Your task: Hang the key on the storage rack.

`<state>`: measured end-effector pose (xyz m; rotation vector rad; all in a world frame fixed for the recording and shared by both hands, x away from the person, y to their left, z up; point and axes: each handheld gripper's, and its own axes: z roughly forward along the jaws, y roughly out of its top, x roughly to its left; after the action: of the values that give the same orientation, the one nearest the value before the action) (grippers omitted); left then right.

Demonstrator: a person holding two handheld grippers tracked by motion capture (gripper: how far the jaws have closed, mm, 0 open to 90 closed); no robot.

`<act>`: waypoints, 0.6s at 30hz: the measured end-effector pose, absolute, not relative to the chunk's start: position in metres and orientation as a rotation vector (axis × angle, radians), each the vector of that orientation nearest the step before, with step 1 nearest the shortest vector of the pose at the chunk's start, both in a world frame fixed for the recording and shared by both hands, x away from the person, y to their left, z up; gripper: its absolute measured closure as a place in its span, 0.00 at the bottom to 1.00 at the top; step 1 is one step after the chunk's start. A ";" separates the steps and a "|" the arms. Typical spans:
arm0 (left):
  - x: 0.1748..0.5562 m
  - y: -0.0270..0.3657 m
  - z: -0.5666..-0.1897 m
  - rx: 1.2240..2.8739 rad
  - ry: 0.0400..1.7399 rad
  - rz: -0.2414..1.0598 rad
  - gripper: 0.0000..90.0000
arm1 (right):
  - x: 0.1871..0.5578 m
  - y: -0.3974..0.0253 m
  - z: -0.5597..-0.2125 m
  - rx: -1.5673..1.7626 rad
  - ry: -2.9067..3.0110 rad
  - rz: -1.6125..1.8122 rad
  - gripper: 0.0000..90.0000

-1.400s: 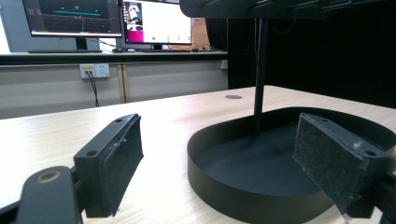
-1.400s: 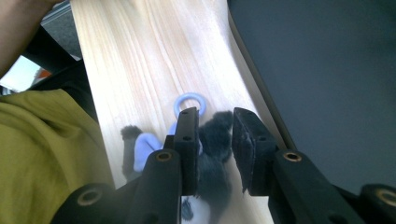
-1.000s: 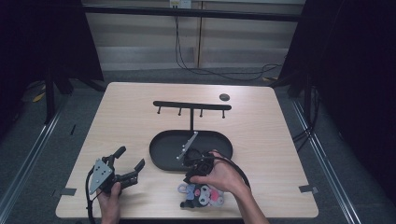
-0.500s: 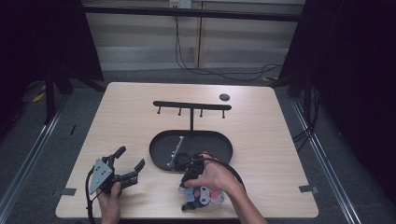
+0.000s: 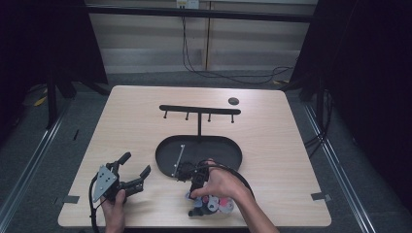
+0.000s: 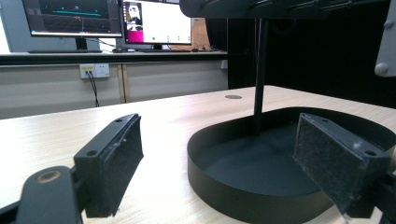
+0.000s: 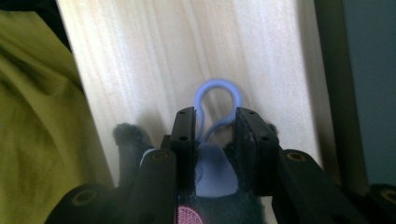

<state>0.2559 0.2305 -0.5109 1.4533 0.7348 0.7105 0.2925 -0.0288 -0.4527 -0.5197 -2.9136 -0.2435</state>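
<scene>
Right gripper (image 7: 215, 123) has its jaws close together w/ a blue loop (image 7: 217, 100) pinched between them; loop belongs to a plush keychain toy (image 5: 210, 204) (grey fur, blue and pink bits) lying at the near edge of the table (image 5: 145, 126), just near-side of the black oval tray (image 5: 228, 148). In the right gripper view the loop points away from the jaws over bare wood; toy's long axis can't be told, mostly hidden under the hand. Right hand (image 5: 218, 184) covers the gripper in the high view. Left gripper (image 5: 132, 171) rests at near left, jaws wide apart, nothing between them, aimed right-and-far toward the tray; left hand (image 5: 114, 206) holds it from the near edge. Count: 2 grippers, 1 tray, 1 T-shaped hanger stand (image 5: 199, 110) rising from the tray w/ 4 pegs, 1 small dark disc (image 5: 233, 101) at far right, 1 thin metal rod (image 5: 179, 160) lying in the tray's left part. Vs 0.5 s ago: right hand slid slightly nearer and right, rod looks shifted; left gripper unchanged.
</scene>
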 end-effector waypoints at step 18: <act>0.256 0.231 -0.511 1.458 0.726 0.706 0.17 | 0.294 -0.017 -0.467 -0.465 -2.897 -0.096 0.88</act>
<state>0.2560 0.2310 -0.5109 1.4580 0.7261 0.7057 0.2944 -0.0166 -0.4669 -0.4648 -2.8966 -0.0957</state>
